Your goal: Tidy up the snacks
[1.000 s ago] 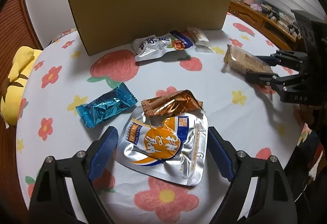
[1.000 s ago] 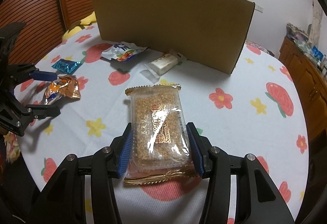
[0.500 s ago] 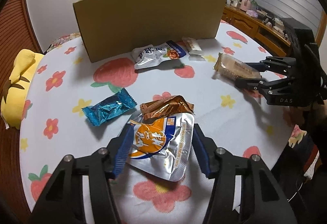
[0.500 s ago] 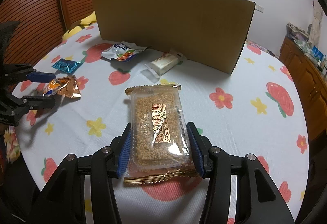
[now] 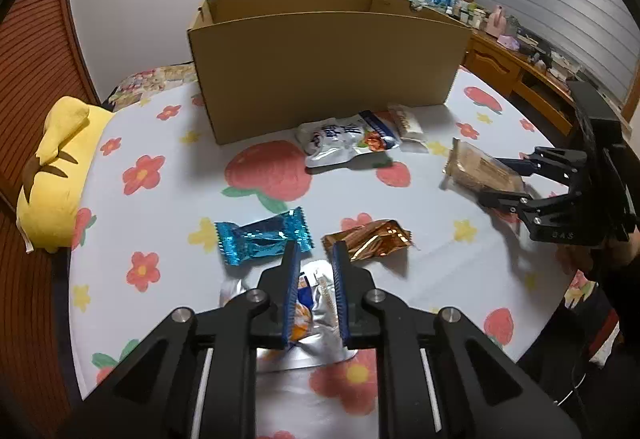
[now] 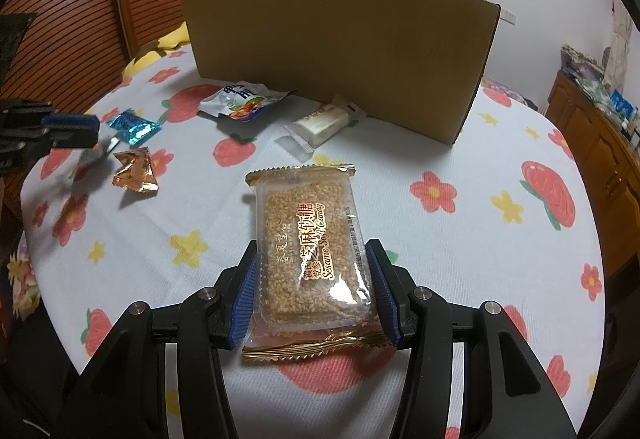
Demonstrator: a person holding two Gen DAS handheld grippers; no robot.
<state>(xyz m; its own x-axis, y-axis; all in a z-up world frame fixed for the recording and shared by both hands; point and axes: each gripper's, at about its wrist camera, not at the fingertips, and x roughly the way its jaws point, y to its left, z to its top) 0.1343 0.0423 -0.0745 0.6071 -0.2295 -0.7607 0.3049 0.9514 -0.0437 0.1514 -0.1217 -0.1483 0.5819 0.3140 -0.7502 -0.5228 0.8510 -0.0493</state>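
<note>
My left gripper (image 5: 315, 253) is shut on a silver and orange pouch (image 5: 312, 305), which is crumpled between the blue pads and lifted a little off the floral table (image 5: 160, 223). Just ahead of it lie a blue wrapper (image 5: 264, 237) and a copper wrapper (image 5: 368, 239). My right gripper (image 6: 313, 257) is shut on a clear sesame candy pack (image 6: 308, 235), held low over the table. A white and blue pouch (image 5: 344, 139) and a small white bar (image 5: 408, 121) rest against the front of an open cardboard box (image 5: 328, 71).
A yellow plush toy (image 5: 56, 167) sits at the table's left edge. A wooden sideboard (image 5: 520, 75) crowded with small items runs along the right wall. The table edge curves close in front of both grippers.
My left gripper's jaws closed on the silver pouch, crumpling it, and rose with it so the box's open top came into view. The right gripper and its sesame pack stayed still.
</note>
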